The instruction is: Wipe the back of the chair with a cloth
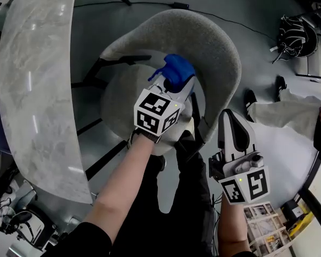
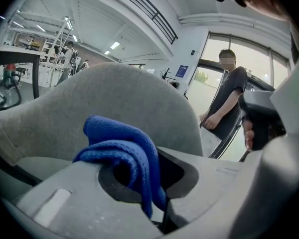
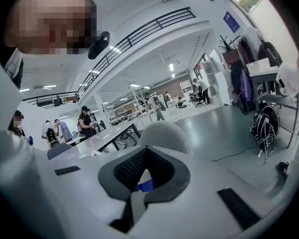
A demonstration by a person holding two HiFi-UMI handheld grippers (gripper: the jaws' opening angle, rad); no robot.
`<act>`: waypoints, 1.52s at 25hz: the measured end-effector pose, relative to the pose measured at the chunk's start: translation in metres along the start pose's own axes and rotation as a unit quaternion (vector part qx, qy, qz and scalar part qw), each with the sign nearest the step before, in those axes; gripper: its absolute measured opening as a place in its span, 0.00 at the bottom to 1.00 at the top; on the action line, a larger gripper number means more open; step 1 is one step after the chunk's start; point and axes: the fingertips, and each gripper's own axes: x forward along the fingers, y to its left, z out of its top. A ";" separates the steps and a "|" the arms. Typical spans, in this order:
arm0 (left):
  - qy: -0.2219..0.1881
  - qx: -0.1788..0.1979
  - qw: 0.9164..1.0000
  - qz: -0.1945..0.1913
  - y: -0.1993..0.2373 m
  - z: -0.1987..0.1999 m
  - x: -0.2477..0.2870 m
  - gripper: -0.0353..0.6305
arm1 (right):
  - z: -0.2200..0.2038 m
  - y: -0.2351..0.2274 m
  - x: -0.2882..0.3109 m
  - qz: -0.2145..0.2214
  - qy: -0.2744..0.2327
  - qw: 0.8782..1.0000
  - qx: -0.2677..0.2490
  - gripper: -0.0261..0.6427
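A grey upholstered chair (image 1: 224, 52) is seen from steeply above, with its curved back wrapped round a round seat. The left tool (image 1: 177, 88) is held over the seat, inside the curve of the back. Its jaws are clamped on a blue cloth (image 1: 176, 68), which is bunched up and folded over the jaw tips. In the left gripper view the cloth is shown right in front of the inner face of the chair back; whether the two touch cannot be told.

The right tool (image 1: 232, 126) is held lower and to the right, beside the chair's outer rim and apart from it. Its jaws are closed together and nothing is held between them.

A pale, marbled, curved worktop (image 1: 37, 90) is seen to the left of the chair. A dark bag (image 1: 297, 36) is lying on the grey floor (image 1: 267, 9) at the upper right. In the left gripper view a person (image 2: 229, 98) in a dark top is seen standing beyond the chair.
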 end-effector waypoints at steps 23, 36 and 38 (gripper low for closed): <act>0.009 -0.035 0.999 0.014 0.021 -0.022 0.054 0.14 | -0.007 -0.032 0.032 -0.010 -0.016 1.000 -0.024 0.06; 0.009 -0.018 1.000 -0.002 -0.028 0.054 0.036 0.14 | 0.046 -0.016 0.010 -0.027 0.004 0.999 -0.035 0.06; 0.008 -0.014 1.000 -0.004 -0.035 0.065 0.033 0.14 | 0.055 -0.015 0.005 -0.028 0.003 0.999 -0.035 0.06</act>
